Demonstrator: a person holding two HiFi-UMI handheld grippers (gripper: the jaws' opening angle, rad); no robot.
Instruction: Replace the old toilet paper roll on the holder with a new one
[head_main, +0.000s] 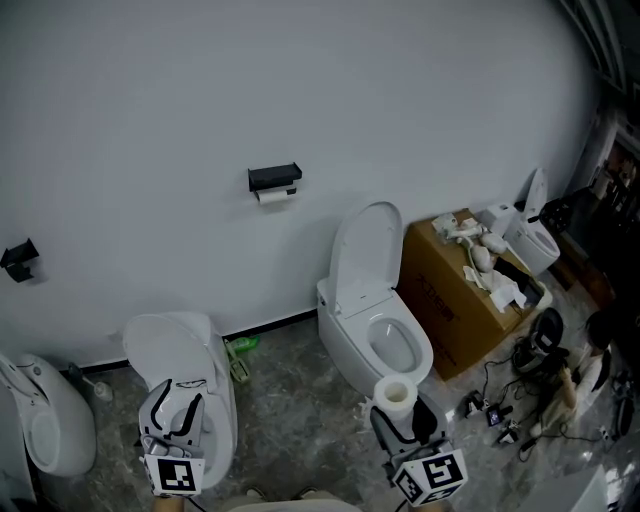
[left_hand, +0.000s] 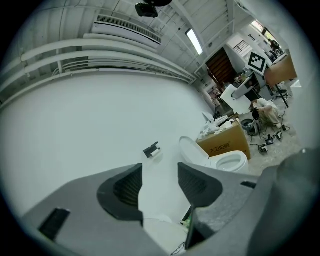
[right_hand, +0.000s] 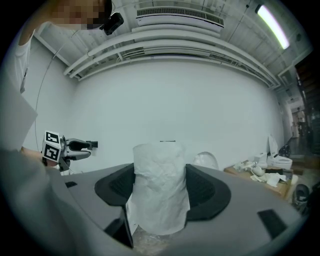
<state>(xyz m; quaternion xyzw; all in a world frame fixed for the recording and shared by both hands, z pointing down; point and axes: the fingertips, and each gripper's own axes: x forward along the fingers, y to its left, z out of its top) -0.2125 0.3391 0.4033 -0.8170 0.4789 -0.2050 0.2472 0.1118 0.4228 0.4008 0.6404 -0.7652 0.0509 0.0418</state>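
A white wall (head_main: 300, 90) fills the head view. Below it an open toilet (head_main: 375, 300) stands at 12 o'clock from the right gripper (head_main: 398, 415), with a cardboard box (head_main: 445, 300) at its 1 o'clock. The left gripper (head_main: 180, 410) hangs with its jaws apart and nothing between them. The right gripper's jaws clamp a new toilet paper roll (right_hand: 159, 187), held upright. At its 11 o'clock, the black wall holder (head_main: 274, 178) carries the old roll (head_main: 272, 196).

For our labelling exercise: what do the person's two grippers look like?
The left gripper and right gripper look alike: grey bodies, two black ribbed pads, and at the rear a white cube with black square markers.
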